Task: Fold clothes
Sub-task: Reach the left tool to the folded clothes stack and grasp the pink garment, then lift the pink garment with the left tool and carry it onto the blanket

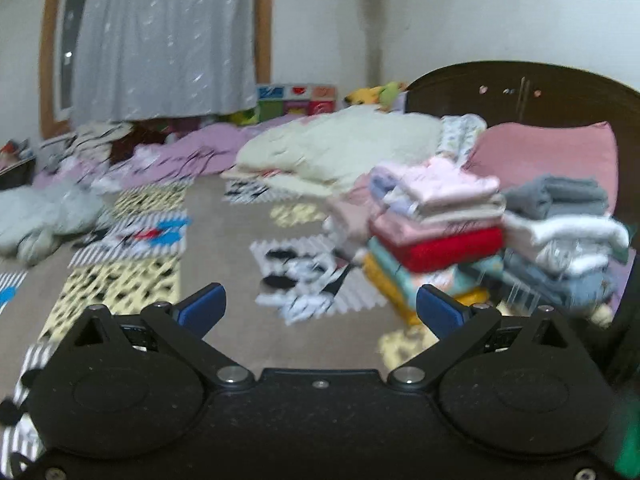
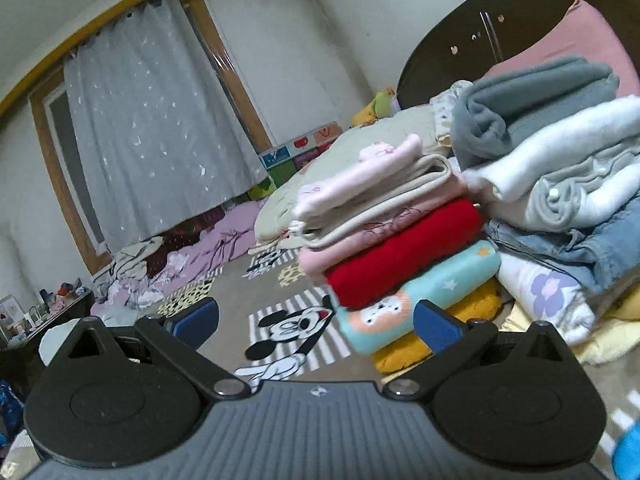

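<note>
Clothes, folded, stand in two stacks on the grey-brown cartoon-print bed cover [image 2: 224, 292], which spreads under everything and serves as the landmark here. At its far end, against the dark wooden headboard [image 1: 520, 84], lies a pink pillow [image 1: 548, 156], and beside it a pale cream quilt [image 1: 340, 144] in a loose heap. Along the cover's far edge, below the grey star-dotted curtain [image 2: 152, 128], a lilac sheet [image 2: 216, 248] lies rumpled. At the cover's left edge, in the left wrist view, sits an unfolded pale grey-green garment [image 1: 44, 216], bunched up; blurred, type not readable. Nearer stack of folded clothes [image 2: 400, 248]: mustard piece at the bottom, then mint with an animal print, red, pink, cream, pale pink on top. Second stack of grey, white and denim pieces [image 2: 560, 184] stands just beside it, toward the headboard, apparently touching. Left gripper [image 1: 320, 312] hovers over the middle of the cover, blue-padded fingers spread wide, nothing between them. Right gripper [image 2: 316, 328] hovers close in front of the nearer stack, likewise wide and empty. Judgement: step in hand is between garments, both tools free and no cloth laid flat for folding. Next move likely calls for fetching the grey-green garment from the left edge, dragging it to the bare middle of the cover, and spreading it flat before the first fold. Left view is motion-blurred; fine detail there is uncertain.
</note>
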Motion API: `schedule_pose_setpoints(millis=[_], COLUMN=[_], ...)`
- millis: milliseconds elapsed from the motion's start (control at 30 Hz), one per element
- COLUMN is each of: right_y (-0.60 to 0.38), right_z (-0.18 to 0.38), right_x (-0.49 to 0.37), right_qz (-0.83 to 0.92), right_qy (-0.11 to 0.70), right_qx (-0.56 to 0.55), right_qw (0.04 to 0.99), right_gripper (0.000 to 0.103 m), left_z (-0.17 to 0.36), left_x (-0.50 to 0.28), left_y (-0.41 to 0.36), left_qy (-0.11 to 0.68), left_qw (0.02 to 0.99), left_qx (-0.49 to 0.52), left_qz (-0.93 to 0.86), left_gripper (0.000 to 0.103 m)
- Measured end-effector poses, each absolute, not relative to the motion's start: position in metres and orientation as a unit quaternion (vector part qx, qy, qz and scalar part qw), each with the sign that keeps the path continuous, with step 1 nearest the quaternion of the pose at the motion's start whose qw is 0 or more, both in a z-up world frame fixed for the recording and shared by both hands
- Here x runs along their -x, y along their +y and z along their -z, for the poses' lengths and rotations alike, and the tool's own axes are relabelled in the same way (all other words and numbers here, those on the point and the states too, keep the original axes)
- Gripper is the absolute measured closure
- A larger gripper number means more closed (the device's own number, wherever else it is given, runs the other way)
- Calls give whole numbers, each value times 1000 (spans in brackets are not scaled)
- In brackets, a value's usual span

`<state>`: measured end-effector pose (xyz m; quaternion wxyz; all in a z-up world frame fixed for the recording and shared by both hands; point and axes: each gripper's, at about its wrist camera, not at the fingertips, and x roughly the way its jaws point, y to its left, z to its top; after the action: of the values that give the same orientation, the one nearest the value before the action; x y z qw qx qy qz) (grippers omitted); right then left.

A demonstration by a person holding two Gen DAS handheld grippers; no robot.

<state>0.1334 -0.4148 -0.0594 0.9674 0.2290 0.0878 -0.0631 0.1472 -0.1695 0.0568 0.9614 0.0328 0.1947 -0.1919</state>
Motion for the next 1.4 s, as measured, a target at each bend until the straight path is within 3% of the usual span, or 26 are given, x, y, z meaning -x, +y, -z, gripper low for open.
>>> schedule_pose_setpoints(millis=[200,267,333,567,700,900,967,1067,1100,1133,1400], right_y=[-437,-439,-444,-458,-465,-463,-462,-463,-463,-463,-463], right_z=[95,96,100,104,109,113,116,118,118,118,119], right_x=[-150,-158,-163,-174,-183,-195,-199,-201,-202,-202,-199], right_qz=[77,77,71,73,71,56,53,53,53,55,60], right_qy=[41,59,62,48,58,70,80,86,87,89,94], right_qx=[-201,-203,-210,-225,-246,-249,-248,-251,-253,-253,-255], right_qw=[976,974,973,970,965,964,964,963,962,962,960], right_gripper=[0,0,0,0,0,0,0,0,0,0,0], left_z=[-76,-78,-77,-67,-58,-49,-44,-41,-42,-45,-77], left_x=[-205,-228,-251,-318,-352,-399,-414,-424,-425,-422,-377], left_y=[-227,-246,-267,-328,-354,-376,-382,-389,-390,-388,-363], left_qy=[164,160,157,162,177,212,229,236,234,229,154], left_qw=[960,959,957,947,942,935,932,928,928,929,942], left_qx=[-25,-21,-32,-60,-87,-94,-95,-101,-103,-102,-100], left_qz=[224,234,241,270,270,268,266,269,270,271,282], left_gripper=[4,9,22,31,48,48,52,69,87,91,94])
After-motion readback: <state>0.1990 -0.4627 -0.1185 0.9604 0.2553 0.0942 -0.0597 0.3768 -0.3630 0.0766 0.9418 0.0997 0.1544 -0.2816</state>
